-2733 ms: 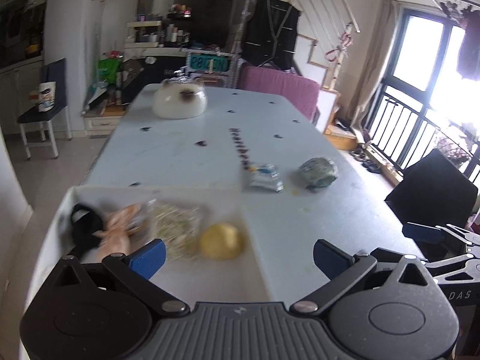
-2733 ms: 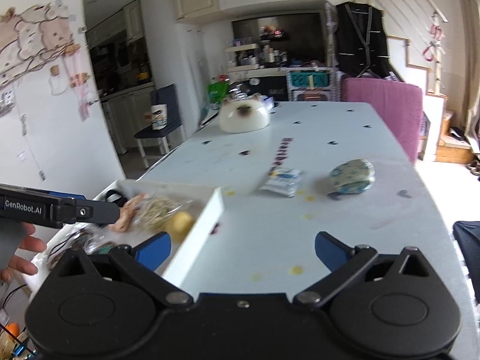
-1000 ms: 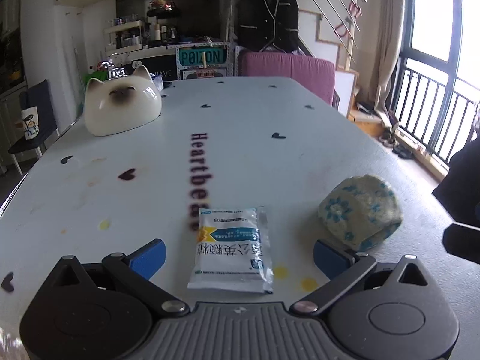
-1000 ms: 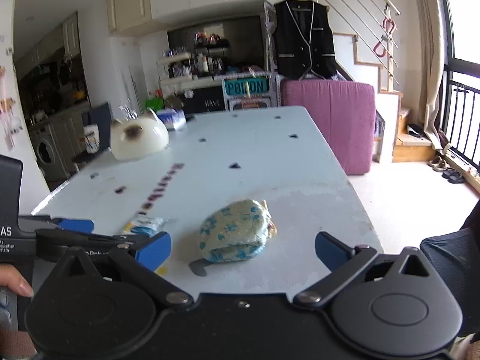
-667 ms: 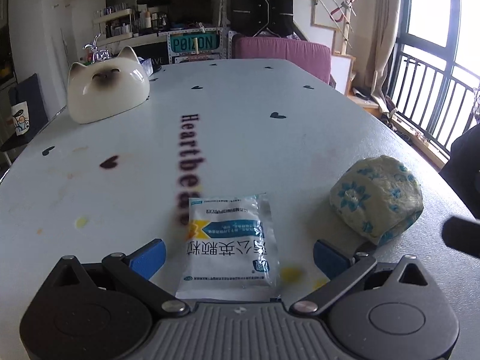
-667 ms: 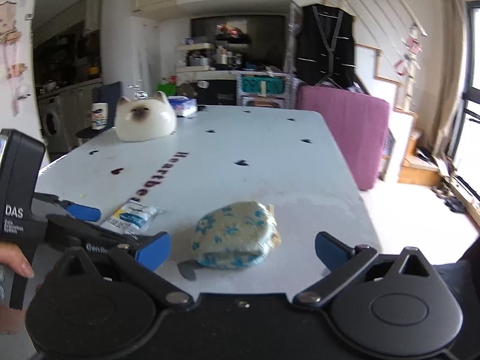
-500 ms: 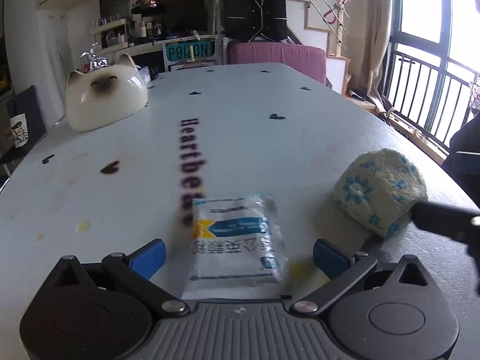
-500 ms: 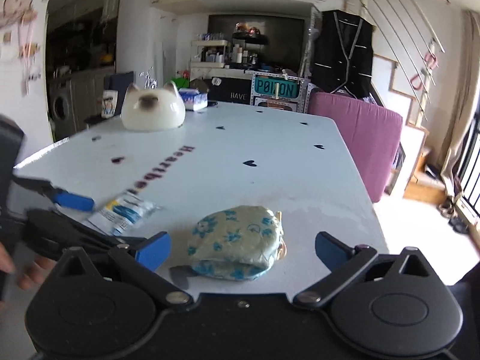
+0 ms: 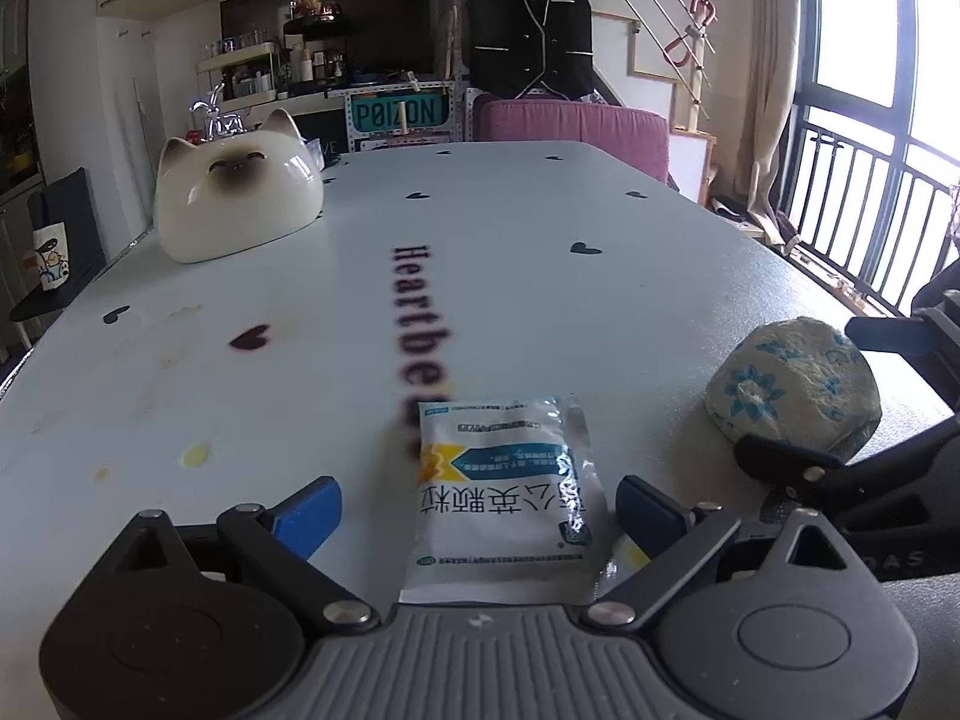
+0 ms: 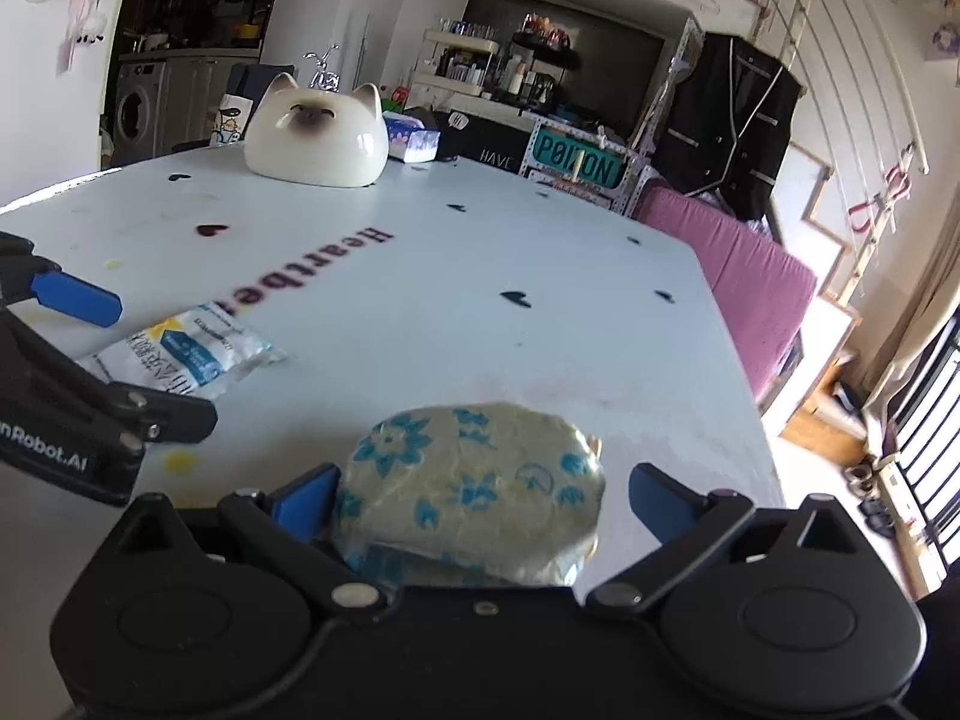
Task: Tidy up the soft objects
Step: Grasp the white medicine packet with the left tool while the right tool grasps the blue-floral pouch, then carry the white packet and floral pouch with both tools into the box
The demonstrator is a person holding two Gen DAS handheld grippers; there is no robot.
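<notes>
Now | left tool [image 9: 474, 501] closing, unclamped, around sachet [image 9: 501, 495] | right tool [image 10: 477, 495] open, straddling floral pouch [image 10: 474, 489]

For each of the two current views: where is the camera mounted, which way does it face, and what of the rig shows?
Left wrist: on the left gripper, looking along its open fingers across the table; white sachet between them, right gripper at the right edge.
Right wrist: on the right gripper, facing the floral pouch between open fingers; left gripper at the left.
Shared: sachet, pouch, cat-shaped ceramic.
</notes>
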